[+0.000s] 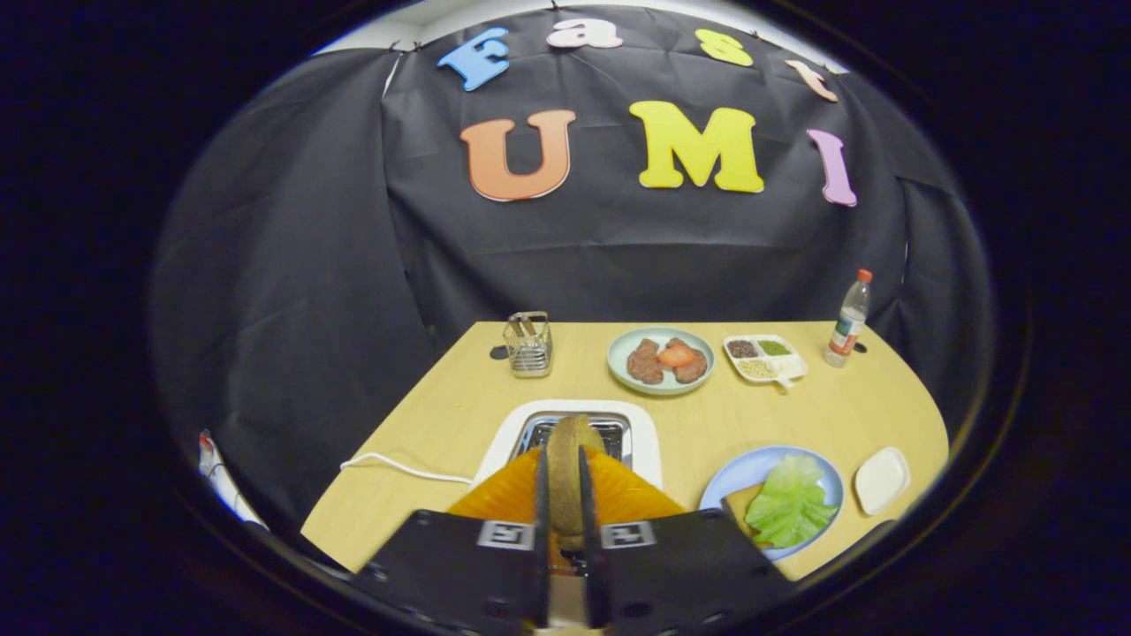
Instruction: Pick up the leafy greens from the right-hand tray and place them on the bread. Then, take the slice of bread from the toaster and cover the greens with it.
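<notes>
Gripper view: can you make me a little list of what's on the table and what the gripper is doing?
gripper: both fingers pressed on the brown bread slice, standing on edge above the white toaster
greens: light green lettuce leaf lying on bread on the blue plate, right of the fingers
far side: pale green plate with meat patties, white divided dish, clear plastic bottle, wire rack
table: yellow wooden tabletop
</notes>
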A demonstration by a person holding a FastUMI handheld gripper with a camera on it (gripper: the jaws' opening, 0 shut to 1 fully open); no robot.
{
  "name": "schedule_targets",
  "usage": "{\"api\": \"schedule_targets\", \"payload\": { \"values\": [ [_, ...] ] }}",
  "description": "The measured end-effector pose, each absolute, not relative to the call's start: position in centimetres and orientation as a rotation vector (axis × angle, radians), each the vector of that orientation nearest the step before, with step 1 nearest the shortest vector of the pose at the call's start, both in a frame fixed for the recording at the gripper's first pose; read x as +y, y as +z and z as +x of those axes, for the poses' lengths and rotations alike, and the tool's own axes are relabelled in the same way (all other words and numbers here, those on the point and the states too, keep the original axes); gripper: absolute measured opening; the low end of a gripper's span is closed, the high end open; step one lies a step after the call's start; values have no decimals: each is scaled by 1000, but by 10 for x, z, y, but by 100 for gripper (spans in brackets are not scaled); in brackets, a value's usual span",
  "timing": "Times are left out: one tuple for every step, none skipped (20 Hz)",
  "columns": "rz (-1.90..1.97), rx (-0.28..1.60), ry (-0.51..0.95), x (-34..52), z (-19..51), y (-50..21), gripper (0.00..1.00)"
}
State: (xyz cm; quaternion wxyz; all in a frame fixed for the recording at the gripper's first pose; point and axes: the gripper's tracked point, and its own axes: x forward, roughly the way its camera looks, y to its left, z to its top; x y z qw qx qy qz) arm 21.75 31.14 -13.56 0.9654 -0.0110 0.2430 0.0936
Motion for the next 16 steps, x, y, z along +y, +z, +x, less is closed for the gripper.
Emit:
{"api": "schedule_targets", "payload": {
  "values": [
    [-19, 492, 203, 314, 217, -136, 10],
    [-23, 493, 206, 313, 215, -132, 10],
    [-27, 487, 211, 313, 212, -127, 10],
    [-32, 470, 214, 314, 210, -119, 10],
    [-41, 450, 218, 314, 207, -109, 10],
    [-41, 426, 221, 316, 204, -97, 10],
    [-33, 408, 229, 319, 201, -87, 10],
    [-21, 391, 236, 321, 197, -76, 10],
    [-13, 374, 242, 322, 194, -64, 10],
    [-4, 356, 248, 322, 190, -51, 10],
    [14, 342, 257, 322, 187, -41, 10],
    [28, 332, 258, 320, 184, -31, 10],
    [31, 320, 251, 313, 182, -21, 10],
    [26, 305, 239, 305, 180, -11, 10],
    [28, 286, 231, 297, 180, -3, 10],
    [30, 275, 222, 288, 181, 1, 10]
  ]
}}
